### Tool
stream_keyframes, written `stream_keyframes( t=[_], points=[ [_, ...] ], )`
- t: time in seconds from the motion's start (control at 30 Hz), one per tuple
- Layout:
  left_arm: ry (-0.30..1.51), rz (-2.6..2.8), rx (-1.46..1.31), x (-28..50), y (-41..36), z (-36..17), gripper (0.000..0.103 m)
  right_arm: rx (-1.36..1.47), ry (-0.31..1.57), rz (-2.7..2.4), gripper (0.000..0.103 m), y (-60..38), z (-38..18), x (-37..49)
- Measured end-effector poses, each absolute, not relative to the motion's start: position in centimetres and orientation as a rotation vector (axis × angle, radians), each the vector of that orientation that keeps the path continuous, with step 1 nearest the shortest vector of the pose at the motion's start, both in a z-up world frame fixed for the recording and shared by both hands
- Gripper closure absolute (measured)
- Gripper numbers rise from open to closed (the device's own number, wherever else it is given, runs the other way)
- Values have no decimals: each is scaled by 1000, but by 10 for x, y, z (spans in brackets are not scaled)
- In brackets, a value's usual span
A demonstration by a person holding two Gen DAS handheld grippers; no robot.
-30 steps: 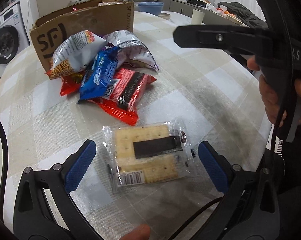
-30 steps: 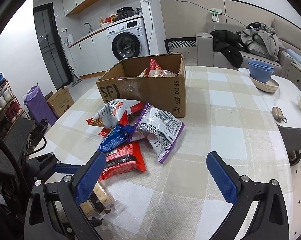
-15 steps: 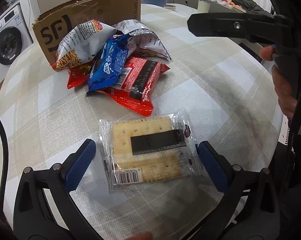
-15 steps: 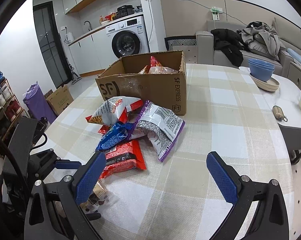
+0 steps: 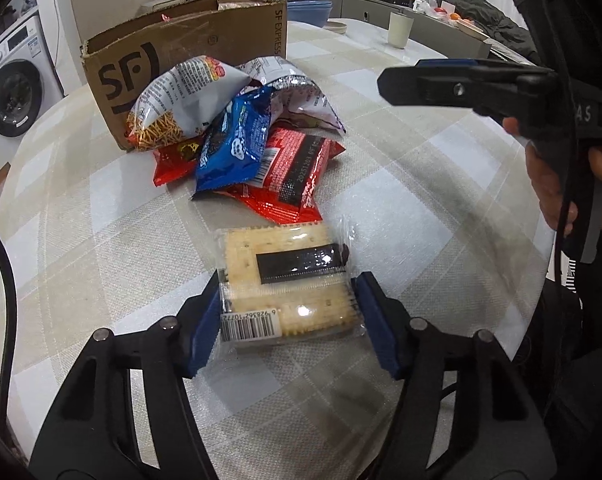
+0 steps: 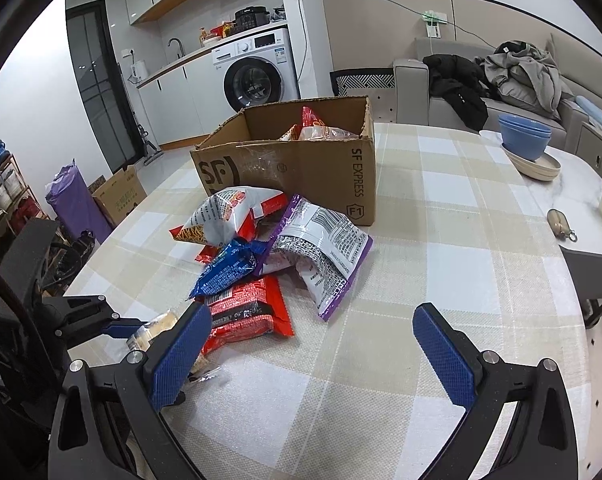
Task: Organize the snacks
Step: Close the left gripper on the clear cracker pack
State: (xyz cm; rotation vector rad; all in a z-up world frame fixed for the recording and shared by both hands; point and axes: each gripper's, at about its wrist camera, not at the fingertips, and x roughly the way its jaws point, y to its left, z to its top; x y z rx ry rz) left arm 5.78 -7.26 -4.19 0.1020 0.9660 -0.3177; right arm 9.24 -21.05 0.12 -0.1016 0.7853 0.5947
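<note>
Snacks point(image 5: 237, 136) are mostly piled on the table point(image 5: 401, 200) right in front of the box point(image 5: 189, 52), with a few bags already inside it, so the box looks like the place they're being sorted into. One cracker pack point(image 5: 289, 280) sits apart from the pile, flat on the cloth, closest to the person.

Left gripper point(image 5: 283, 328) has just been closing and now has the cracker pack between its blue pads point(image 5: 203, 332). The pads sit right up against the pack's two short edges, so I'd call it gripped, across the width where the wrapper is stiffest. It's angled down at the table, which makes sense for scooping up something that flat.

Right gripper point(image 6: 313, 354) is wide open with nothing in it, hovering over bare cloth just beside the red bag point(image 6: 247, 312). My guess is it's just parked out of the way, or lined up to take that bag once the crackers go.
</note>
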Motion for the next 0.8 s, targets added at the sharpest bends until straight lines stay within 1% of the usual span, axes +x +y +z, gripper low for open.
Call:
stream_keyframes(
  t=[0.27, 0.53, 0.8],
  points=[
    [944, -337, 76, 51, -59, -28, 42, -102, 793, 599, 1, -209, -2, 94],
    [907, -329, -16, 51, -32, -15, 43, -99, 814, 638, 1, -204, -10, 94],
    [841, -260, -117, 56, 0, -4, 43, -168, 877, 660, 1, -180, -29, 91]
  ],
)
